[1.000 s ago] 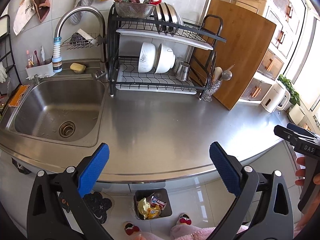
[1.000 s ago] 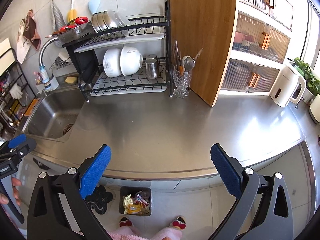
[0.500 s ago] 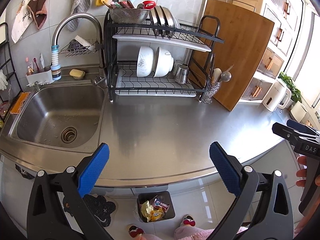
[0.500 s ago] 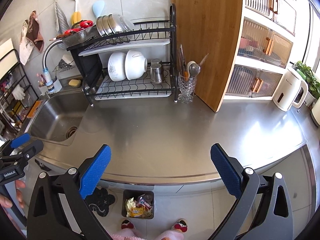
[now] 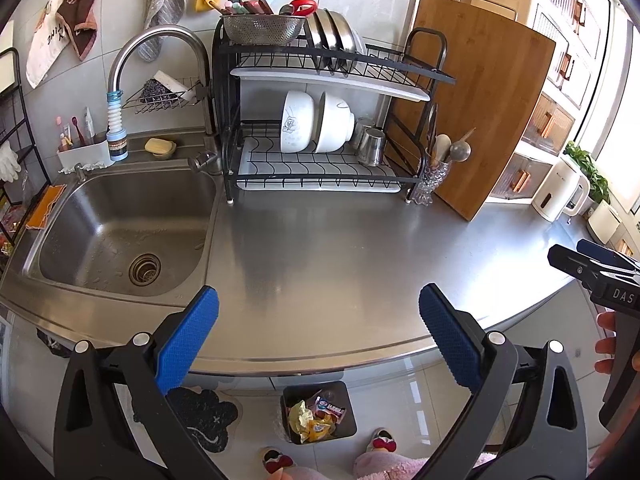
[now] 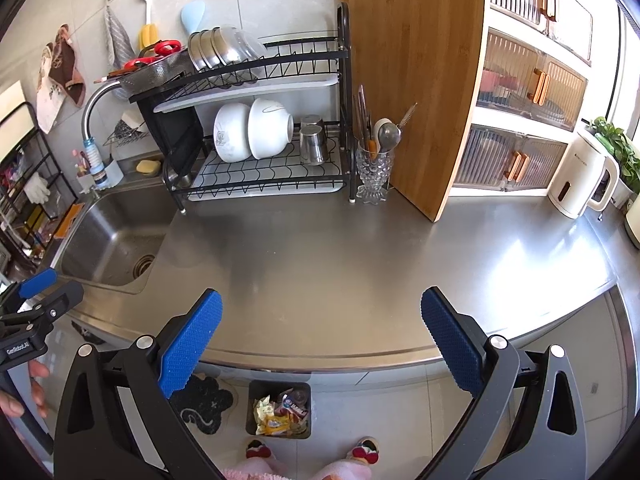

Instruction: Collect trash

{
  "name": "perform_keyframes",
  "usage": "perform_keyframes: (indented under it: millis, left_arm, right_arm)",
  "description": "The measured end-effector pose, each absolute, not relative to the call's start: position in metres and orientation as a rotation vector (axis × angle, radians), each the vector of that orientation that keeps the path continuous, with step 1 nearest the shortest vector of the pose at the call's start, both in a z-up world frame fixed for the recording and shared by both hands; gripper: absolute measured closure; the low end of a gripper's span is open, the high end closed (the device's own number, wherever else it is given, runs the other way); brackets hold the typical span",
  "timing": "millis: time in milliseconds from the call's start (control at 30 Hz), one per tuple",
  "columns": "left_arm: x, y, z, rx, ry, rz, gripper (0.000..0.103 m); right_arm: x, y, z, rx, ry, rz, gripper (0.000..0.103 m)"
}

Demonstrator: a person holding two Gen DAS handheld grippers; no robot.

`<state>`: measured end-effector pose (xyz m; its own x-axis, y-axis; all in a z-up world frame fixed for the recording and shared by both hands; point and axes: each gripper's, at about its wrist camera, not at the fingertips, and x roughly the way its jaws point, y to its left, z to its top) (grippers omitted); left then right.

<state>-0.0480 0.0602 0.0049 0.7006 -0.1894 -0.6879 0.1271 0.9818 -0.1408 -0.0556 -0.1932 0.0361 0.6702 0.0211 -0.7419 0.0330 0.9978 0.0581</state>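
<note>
Both grippers have eased forward over my steel counter (image 5: pixel 340 248); left gripper (image 5: pixel 318 340) and right gripper (image 6: pixel 320 340) spread wide, empty. Sink (image 5: pixel 116 236) bare, rack (image 5: pixel 320 168) holds bowls (image 5: pixel 316 122), floor bin (image 6: pixel 279 410) holds wrappers (image 6: pixel 276 414)

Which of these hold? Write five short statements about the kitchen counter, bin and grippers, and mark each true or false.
1. The small dark trash bin on the floor holds crumpled wrappers. True.
2. The left gripper is shut on a wrapper. False: it is open and holds nothing.
3. The tall wooden cutting board lies flat on the steel counter. False: it stands upright, leaning behind the counter.
4. Two white bowls sit on the lower tier of the black wire dish rack. True.
5. The right gripper is shut. False: it is open.
</note>
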Motion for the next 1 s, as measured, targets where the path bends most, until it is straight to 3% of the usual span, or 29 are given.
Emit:
perform_keyframes:
  millis: [1000]
  left_arm:
    - [-0.037, 0.061, 0.003, -0.076, 0.781, -0.158, 0.008]
  right_arm:
    - [-0.042, -0.193, 0.034, 0.057, 0.848, 0.002, 0.003]
